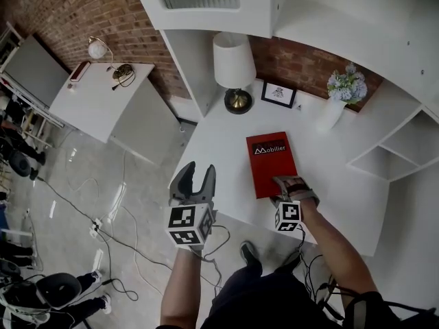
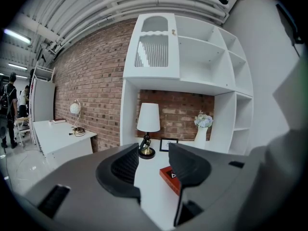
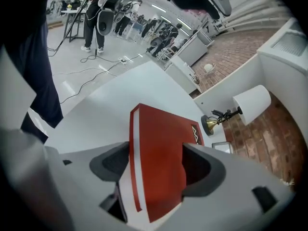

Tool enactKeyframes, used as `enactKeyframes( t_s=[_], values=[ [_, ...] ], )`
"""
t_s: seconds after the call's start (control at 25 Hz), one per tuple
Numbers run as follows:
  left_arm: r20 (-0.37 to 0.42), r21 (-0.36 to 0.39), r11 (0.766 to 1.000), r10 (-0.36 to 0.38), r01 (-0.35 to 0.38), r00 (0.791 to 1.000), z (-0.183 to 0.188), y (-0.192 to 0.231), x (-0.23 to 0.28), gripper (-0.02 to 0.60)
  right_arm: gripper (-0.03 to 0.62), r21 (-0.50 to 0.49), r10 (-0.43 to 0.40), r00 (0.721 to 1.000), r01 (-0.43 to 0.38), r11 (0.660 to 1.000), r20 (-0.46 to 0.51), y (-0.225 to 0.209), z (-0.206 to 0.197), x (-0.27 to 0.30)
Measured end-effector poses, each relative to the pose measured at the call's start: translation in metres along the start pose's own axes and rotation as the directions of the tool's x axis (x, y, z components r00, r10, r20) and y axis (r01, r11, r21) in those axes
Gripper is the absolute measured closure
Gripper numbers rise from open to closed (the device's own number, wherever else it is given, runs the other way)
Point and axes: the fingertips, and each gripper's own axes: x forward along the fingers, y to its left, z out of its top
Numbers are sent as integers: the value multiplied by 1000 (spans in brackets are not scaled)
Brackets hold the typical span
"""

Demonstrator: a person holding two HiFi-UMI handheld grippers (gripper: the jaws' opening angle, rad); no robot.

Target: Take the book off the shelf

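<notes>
The white shelf unit [image 1: 329,19] takes up most of the wall, its upper compartments bare as far as I can see. Below them runs its broad white worktop [image 1: 219,136]. The red book [image 1: 271,164] lies flat on that worktop, cover up, towards the front edge and well apart from the things along the back. So it looks to me as if the book is already off the shelf and this is the letting-go.

The right gripper [image 1: 291,186] comes down steeply on the book's near end. Its jaws are spread wide with the book between them, and I don't judge the pads to be pinching it. The left gripper [image 1: 197,173] hovers over the worktop's front-left edge, its jaws apart with nothing between them.

To my eye, the next move is to draw the right gripper straight back off the book without catching the cover or dragging it towards the edge.

Off to the left stands a separate white desk [image 1: 103,98] with a small globe lamp on it. At the back of the worktop are a table lamp [image 1: 234,67] with a white shade, a white vase of pale flowers [image 1: 339,98] and a small framed picture [image 1: 278,94]. None of them stands in the way of the withdrawal. Cables [image 1: 123,218] trail over the floor below.
</notes>
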Motion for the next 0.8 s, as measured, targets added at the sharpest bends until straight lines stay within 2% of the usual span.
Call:
enactKeyframes(
  t_s=[0.2, 0.32, 0.4, 0.48, 0.56, 0.72, 0.8],
  values=[
    [7, -6, 1000, 3, -3, 1000, 3, -10, -3, 390, 279, 68, -27, 998, 24, 997, 49, -10, 4, -20],
    [23, -2, 1000, 7, -7, 1000, 11, -18, -5, 390, 306, 192, -89, 991, 69, 979, 99, -38, 7, -38],
    [40, 1, 1000, 11, -11, 999, 20, -23, -7, 390, 333, 302, -158, 978, 112, 947, 133, -66, 9, -56],
    [60, 7, 1000, 16, -16, 998, 31, -28, -10, 390, 367, 410, -242, 956, 156, 899, 167, -97, 11, -79],
    [80, 12, 1000, 23, -24, 997, 41, -33, -13, 390, 394, 523, -326, 925, 182, 833, 197, -128, 13, -104],
    [118, 29, 999, 40, -43, 992, 62, -40, -21, 390, 448, 742, -482, 841, 156, 652, 246, -187, 18, -161],
    [142, 44, 998, 44, -51, 989, 75, -44, -24, 390, 471, 808, -552, 794, 138, 573, 256, -214, 20, -189]
  ],
)
